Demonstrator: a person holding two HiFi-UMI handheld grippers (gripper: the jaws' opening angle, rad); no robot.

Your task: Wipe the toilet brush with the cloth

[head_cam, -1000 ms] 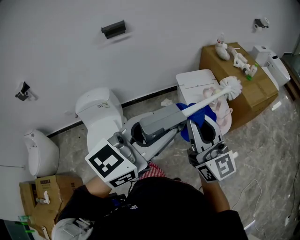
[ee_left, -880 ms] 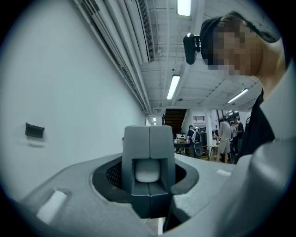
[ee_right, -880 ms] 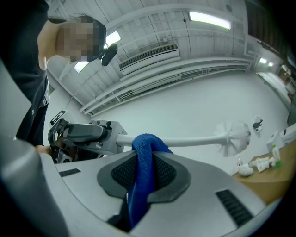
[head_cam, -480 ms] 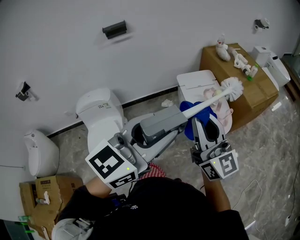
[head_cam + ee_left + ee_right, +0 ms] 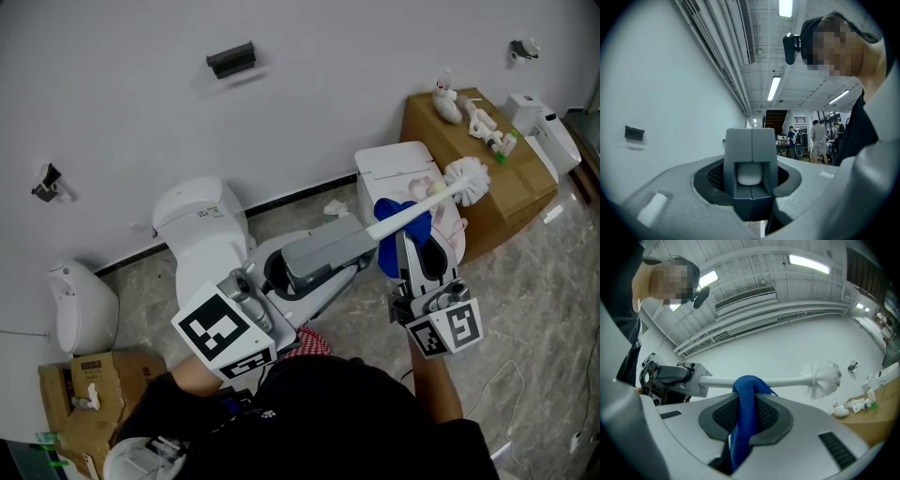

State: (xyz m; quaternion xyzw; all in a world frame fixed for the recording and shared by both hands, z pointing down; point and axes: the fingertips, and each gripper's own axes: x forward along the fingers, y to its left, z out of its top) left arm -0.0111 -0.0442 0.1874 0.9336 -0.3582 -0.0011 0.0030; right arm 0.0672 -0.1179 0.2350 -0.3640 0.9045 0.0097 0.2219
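Observation:
A white toilet brush hangs in the air, pointing up and right over a white bin. My left gripper is shut on the end of the handle, seen as a rounded white butt between the grey jaws in the left gripper view. My right gripper is shut on a blue cloth, which is folded over the brush's handle about midway along it. In the right gripper view the cloth drapes over the handle, with the bristle head to the right and the left gripper at the left.
Below my left gripper stands a white toilet. A white bin and a cardboard box carrying small items sit against the wall at the right. Another cardboard box is at the lower left. People stand far behind.
My right gripper and the blue cloth have slid a little along the handle toward the bristle head. The brush and left gripper have shifted slightly to the right.

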